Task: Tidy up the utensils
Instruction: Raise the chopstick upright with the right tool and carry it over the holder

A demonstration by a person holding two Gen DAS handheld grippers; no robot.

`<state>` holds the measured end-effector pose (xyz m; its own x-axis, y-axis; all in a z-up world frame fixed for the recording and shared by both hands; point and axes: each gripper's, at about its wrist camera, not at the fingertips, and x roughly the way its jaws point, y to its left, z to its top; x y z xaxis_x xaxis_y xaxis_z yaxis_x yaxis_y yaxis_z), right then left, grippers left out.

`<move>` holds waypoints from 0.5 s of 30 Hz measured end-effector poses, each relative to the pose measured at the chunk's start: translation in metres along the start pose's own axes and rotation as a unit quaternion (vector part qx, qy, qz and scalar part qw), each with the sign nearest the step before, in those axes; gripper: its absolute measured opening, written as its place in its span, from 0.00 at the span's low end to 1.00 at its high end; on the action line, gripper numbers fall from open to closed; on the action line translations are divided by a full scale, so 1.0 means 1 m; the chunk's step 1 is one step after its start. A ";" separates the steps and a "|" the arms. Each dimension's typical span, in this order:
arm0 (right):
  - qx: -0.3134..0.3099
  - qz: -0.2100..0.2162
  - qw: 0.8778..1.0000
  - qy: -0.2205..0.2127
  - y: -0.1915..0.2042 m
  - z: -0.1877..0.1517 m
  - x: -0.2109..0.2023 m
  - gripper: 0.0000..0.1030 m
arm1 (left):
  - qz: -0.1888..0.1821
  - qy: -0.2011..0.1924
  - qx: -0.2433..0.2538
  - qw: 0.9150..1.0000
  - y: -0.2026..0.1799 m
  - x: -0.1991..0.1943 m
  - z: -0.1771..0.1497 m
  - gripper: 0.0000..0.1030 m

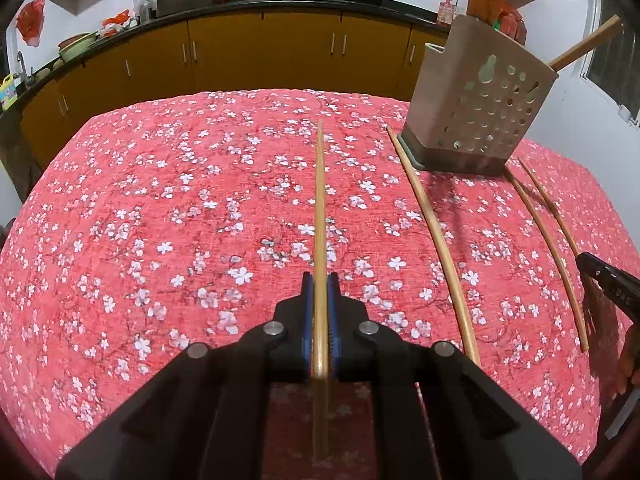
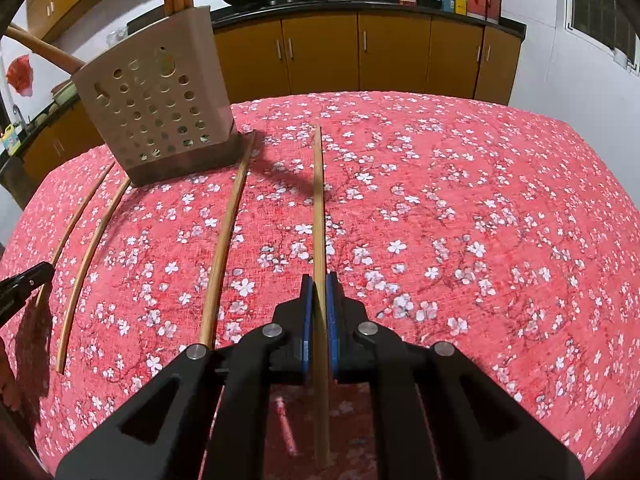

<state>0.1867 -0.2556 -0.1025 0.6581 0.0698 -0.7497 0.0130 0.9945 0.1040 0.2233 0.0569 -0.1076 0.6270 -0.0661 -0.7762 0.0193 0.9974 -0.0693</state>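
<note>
The left tool (image 1: 320,280) is closed on a bamboo chopstick (image 1: 319,208), its blue pads pressing both sides of the stick, which runs straight out toward 12 o'clock above the floral-covered desk (image 1: 160,200). The right tool (image 2: 319,280) is likewise clamped on a second chopstick (image 2: 318,208), also pointing to 12 o'clock from between its pads.

In the left wrist view, three loose chopsticks lie on the cloth at 2 to 3 o'clock of the left tool: the nearest (image 1: 432,240), another (image 1: 548,248) and a third (image 1: 548,204). The perforated utensil holder (image 1: 476,108) stands at 1 o'clock, touching the far end of the nearest one, with wooden utensils sticking out of its top.

In the right wrist view, the holder sits at 11 o'clock and the loose sticks at 9 to 10 o'clock.
</note>
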 end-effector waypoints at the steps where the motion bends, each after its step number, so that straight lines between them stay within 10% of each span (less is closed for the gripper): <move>1: 0.000 0.000 1.000 0.000 0.000 0.000 0.000 0.08 | 0.000 0.000 0.000 1.000 0.000 0.000 0.000 0.09; 15: 0.000 0.000 1.000 0.000 -0.001 0.001 0.001 0.08 | 0.000 0.000 0.000 1.000 0.000 0.001 0.000 0.09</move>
<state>0.1881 -0.2568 -0.1029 0.6580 0.0698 -0.7498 0.0126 0.9945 0.1036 0.2242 0.0564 -0.1081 0.6265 -0.0653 -0.7767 0.0188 0.9975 -0.0687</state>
